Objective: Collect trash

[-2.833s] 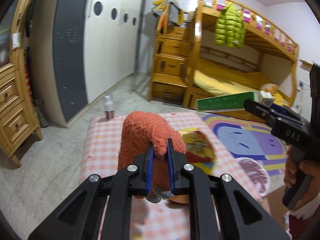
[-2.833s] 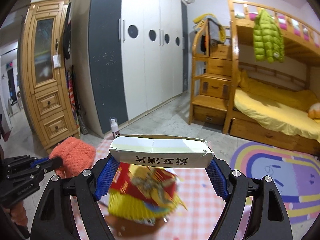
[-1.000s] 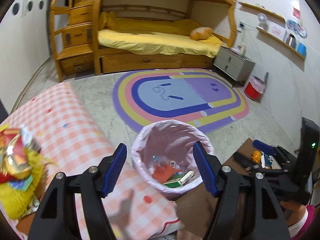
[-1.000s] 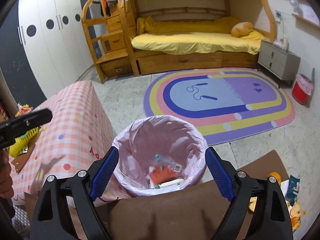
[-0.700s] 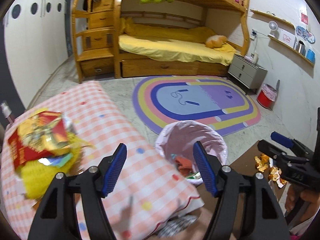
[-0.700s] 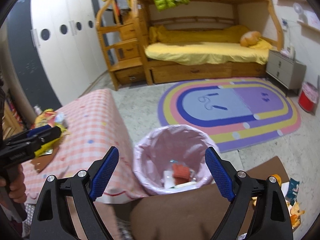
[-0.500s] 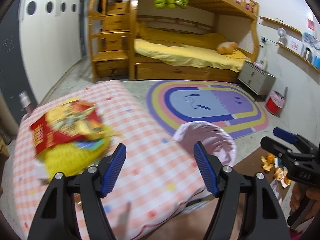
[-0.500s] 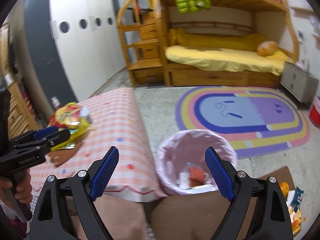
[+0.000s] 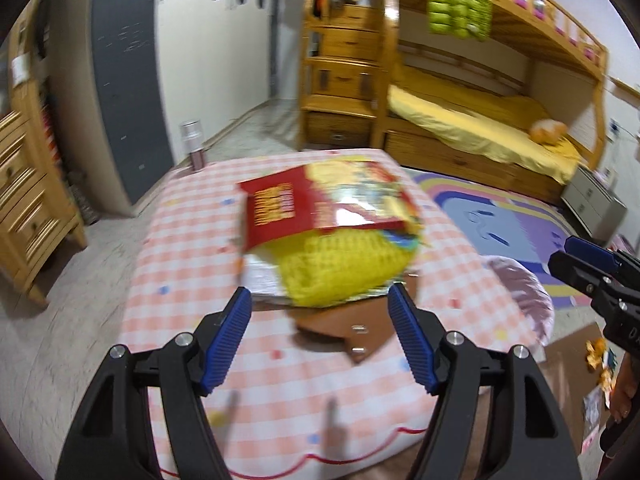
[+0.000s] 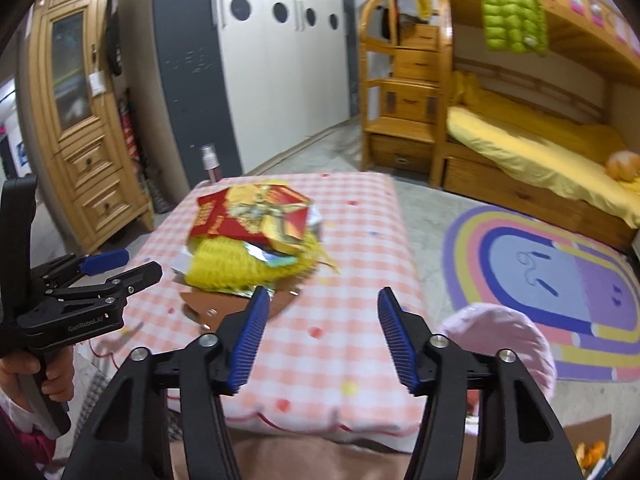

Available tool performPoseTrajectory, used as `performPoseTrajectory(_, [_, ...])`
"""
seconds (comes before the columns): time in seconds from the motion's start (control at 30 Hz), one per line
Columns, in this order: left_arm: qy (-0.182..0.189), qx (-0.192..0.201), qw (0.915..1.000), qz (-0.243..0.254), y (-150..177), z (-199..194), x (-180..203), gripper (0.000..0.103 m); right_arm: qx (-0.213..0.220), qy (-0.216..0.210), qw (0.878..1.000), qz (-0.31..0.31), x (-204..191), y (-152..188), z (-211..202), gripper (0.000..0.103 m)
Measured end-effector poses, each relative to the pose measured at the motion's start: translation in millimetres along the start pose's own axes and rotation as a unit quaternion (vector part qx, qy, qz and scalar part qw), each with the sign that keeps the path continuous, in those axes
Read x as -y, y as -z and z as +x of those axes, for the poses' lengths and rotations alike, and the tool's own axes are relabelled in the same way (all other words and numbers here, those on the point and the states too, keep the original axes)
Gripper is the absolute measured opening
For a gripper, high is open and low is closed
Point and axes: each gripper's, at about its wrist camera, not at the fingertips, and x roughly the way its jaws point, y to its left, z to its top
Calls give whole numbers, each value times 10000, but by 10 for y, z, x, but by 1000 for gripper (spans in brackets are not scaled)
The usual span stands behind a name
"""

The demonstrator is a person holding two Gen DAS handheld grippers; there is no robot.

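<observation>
A heap of trash lies on the pink checked tablecloth (image 9: pixel 192 240): a red and yellow snack bag (image 9: pixel 316 204) on top of a yellow mesh net (image 9: pixel 340 268), silver foil and a brown card piece (image 9: pixel 352 330). The heap also shows in the right wrist view (image 10: pixel 252 240). My left gripper (image 9: pixel 320 340) is open and empty, just short of the heap. My right gripper (image 10: pixel 320 336) is open and empty, over the table's near edge. The pink-lined trash bin (image 10: pixel 500 336) stands on the floor right of the table.
A small spray bottle (image 9: pixel 192 146) stands at the table's far left corner. A bunk bed (image 9: pixel 480 120) and wooden stair drawers (image 9: pixel 340 80) stand behind. A rainbow rug (image 10: pixel 552 272) covers the floor at right. Scraps of peel (image 9: pixel 596 356) lie on brown card by the bin.
Both grippers let go of the orange knit piece and the box into the bin, then swung back left to face the table. The left gripper has come close to the trash heap.
</observation>
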Motion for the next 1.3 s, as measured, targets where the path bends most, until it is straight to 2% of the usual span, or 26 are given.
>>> performPoseTrajectory(0.13, [-181,-12,9997,-170,-21,57,-231,69,-61,-180,9997,-178,-158,-136,209,58])
performPoseTrajectory(0.23, [-257,-23,9994,-235,-47,123,-343,69,-93,-196,9995,-247,-238,-238,384,79])
performPoseTrajectory(0.57, [-324,-212,9990,-201,-74,421,-452,69,-373,-341,9984,-240,-285,-482,1028,80])
performPoseTrajectory(0.63, [-347,-242,9988,-236,-95,461,-486,69,-409,-391,9982,-188,-283,-517,1139,87])
performPoseTrajectory(0.7, [-374,-255,9987,-251,-130,499,-511,69,-459,-463,9977,-164,-297,-537,1245,87])
performPoseTrajectory(0.87, [-374,-289,9986,-230,-184,566,-518,69,-797,-569,9952,-78,-301,-577,1556,88])
performPoseTrajectory(0.97, [-359,-298,9987,-202,-180,577,-488,69,-948,-776,9925,47,-296,-574,1634,87])
performPoseTrajectory(1.0, [-353,-300,9987,-197,-174,573,-480,69,-944,-830,9921,58,-296,-567,1614,85])
performPoseTrajectory(1.07, [-355,-308,9987,-186,-158,563,-463,69,-875,-818,9928,-32,-335,-563,1534,66])
performPoseTrajectory(1.1, [-363,-309,9987,-183,-150,551,-457,69,-822,-773,9936,-60,-340,-564,1485,62])
performPoseTrajectory(1.17, [-360,-309,9987,-189,-139,528,-449,69,-707,-780,9944,-36,-335,-572,1355,44])
performPoseTrajectory(1.2, [-354,-302,9987,-195,-129,505,-445,69,-664,-789,9947,-11,-330,-582,1314,40])
performPoseTrajectory(1.23, [-355,-295,9987,-196,-121,485,-436,69,-595,-806,9950,7,-328,-588,1247,23])
performPoseTrajectory(1.27, [-353,-287,9988,-192,-115,463,-428,69,-552,-836,9950,5,-324,-599,1183,12])
performPoseTrajectory(1.3, [-352,-272,9988,-185,-109,434,-416,69,-518,-900,9946,11,-333,-598,1127,12])
